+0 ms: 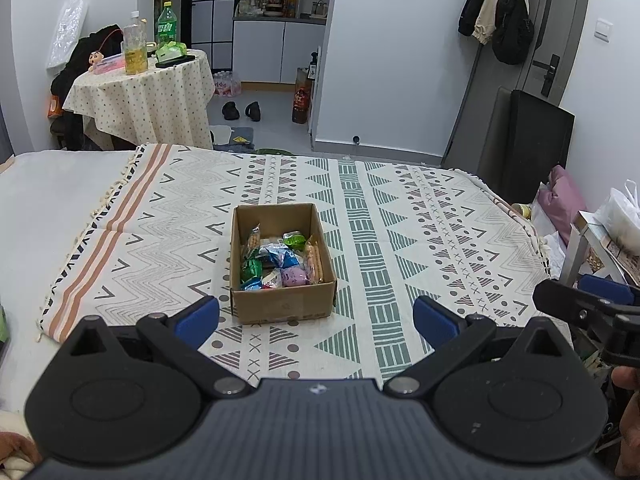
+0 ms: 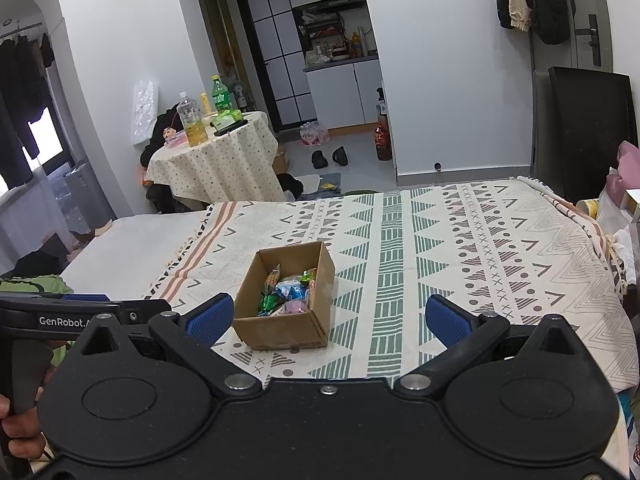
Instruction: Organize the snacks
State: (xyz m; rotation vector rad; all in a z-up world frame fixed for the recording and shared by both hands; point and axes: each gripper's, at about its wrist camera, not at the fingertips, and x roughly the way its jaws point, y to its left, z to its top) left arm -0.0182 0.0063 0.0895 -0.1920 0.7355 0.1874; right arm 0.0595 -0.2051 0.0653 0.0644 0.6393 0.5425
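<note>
At the far left, beyond the bed's edge, stands a small round table [image 1: 140, 84] under a dotted cloth, with bottles on it; it has no visible part in the task. Nearer, a patterned blanket [image 1: 400, 240] covers the bed, and nothing lies loose on it.

The left gripper [image 1: 316, 316] hovers low over the near edge of the blanket, its blue-padded fingers spread wide and holding nothing. Just ahead of it, between the pads in this view, sits the open cardboard box [image 1: 280, 304], upright and flat on the blanket. Inside is a jumble of wrapped snacks [image 1: 280, 260]: green, blue and purple packets, with long clear packs of what look like nuts or biscuits leaning against the walls.

The right gripper [image 2: 332, 316] hangs to the right of the left one and level with it, its jaws also wide apart and empty; the box [image 2: 288, 332] lies ahead of its left pad [image 2: 212, 316].

Every snack in view is already in the box, so the task looks either finished or about to start with emptying it; which cannot be told. If more is to be done, the next move calls for one gripper to reach down into the box and close on a single packet without dragging its neighbours or shifting the light box.
</note>
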